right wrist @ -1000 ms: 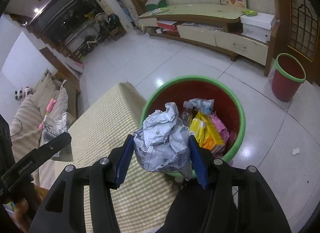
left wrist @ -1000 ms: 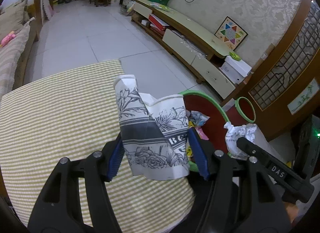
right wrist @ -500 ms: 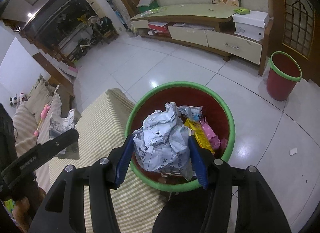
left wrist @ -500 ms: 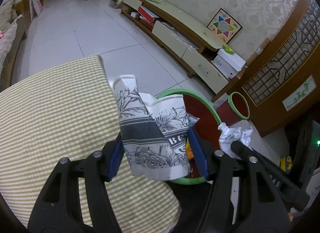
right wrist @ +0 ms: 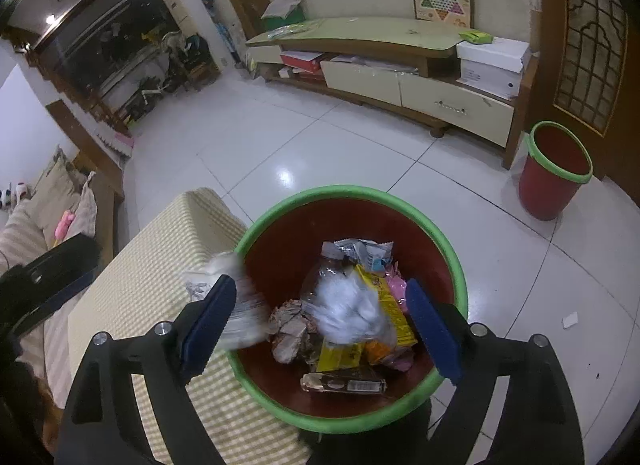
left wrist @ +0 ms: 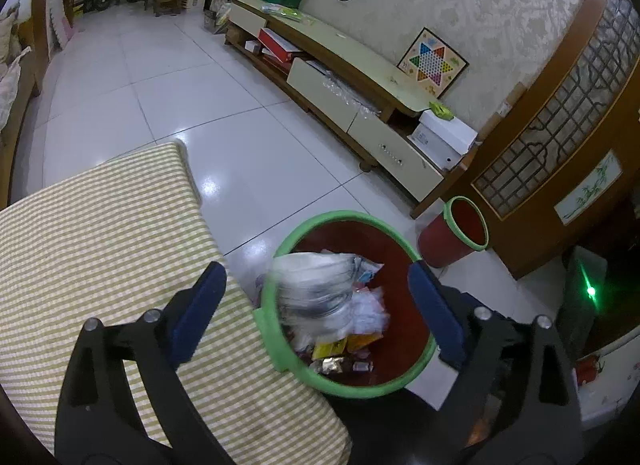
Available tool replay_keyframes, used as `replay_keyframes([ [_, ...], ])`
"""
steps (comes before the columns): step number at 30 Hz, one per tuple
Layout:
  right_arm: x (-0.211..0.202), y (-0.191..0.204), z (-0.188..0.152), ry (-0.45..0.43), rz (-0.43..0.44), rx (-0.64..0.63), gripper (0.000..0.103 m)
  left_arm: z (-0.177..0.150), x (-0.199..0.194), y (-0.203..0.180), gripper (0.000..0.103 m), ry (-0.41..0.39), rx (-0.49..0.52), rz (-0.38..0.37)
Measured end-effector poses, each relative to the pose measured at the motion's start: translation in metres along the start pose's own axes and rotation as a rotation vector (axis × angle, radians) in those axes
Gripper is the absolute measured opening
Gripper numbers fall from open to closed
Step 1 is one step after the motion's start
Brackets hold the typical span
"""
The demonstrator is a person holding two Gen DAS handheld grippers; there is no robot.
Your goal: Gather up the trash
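Note:
A red trash bin with a green rim (left wrist: 344,219) (right wrist: 452,253) stands on the floor against the checked cloth surface. My left gripper (left wrist: 316,265) hangs over the bin's near rim, its jaws opening wide. A flower-printed paper cup (left wrist: 316,293) (right wrist: 240,305) drops free between them as a blur. My right gripper (right wrist: 320,281) is above the bin, its jaws opening too. A crumpled white paper ball (right wrist: 348,313) falls blurred onto the wrappers and bottles inside. Neither piece touches a pad. The left gripper's finger (right wrist: 52,277) shows at the far left of the right wrist view.
A yellow-and-white checked cloth (left wrist: 100,233) (right wrist: 160,265) covers the surface left of the bin. A smaller red bin (left wrist: 460,237) (right wrist: 556,173) stands by the wooden door. A low TV cabinet (left wrist: 352,93) lines the wall across white floor tiles. A sofa (right wrist: 36,217) lies far left.
Both grippers have opened from their grip. The paper cup and the crumpled paper ball have left the pads and drop toward the bin. Both views have shifted further over the bin.

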State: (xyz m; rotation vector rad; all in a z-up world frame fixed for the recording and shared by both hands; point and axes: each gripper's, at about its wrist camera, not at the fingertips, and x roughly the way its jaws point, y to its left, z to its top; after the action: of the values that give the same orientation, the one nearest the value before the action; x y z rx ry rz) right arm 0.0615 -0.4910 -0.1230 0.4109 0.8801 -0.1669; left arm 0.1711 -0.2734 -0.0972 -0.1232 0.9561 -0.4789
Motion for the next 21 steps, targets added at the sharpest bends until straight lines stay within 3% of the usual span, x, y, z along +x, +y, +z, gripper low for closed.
replay_keyframes([
  [4,-0.015,0.017,-0.008,-0.026,-0.007,-0.031,0.085,-0.006,-0.029,0.018,0.09,-0.021,-0.006,0.026],
  [7,-0.039,0.04,-0.017,-0.102,0.005,-0.085,0.095,-0.011,-0.061,0.034,0.091,-0.072,-0.017,0.032],
  [10,-0.07,0.063,-0.029,-0.238,0.014,-0.134,0.096,-0.017,-0.097,0.047,0.097,-0.146,-0.024,0.051],
  [15,-0.115,0.103,-0.046,-0.475,0.051,-0.154,0.096,-0.029,-0.156,0.064,0.097,-0.28,-0.052,0.087],
  [21,-0.133,0.132,-0.049,-0.527,0.082,-0.173,0.096,-0.038,-0.203,0.08,0.098,-0.387,-0.069,0.177],
])
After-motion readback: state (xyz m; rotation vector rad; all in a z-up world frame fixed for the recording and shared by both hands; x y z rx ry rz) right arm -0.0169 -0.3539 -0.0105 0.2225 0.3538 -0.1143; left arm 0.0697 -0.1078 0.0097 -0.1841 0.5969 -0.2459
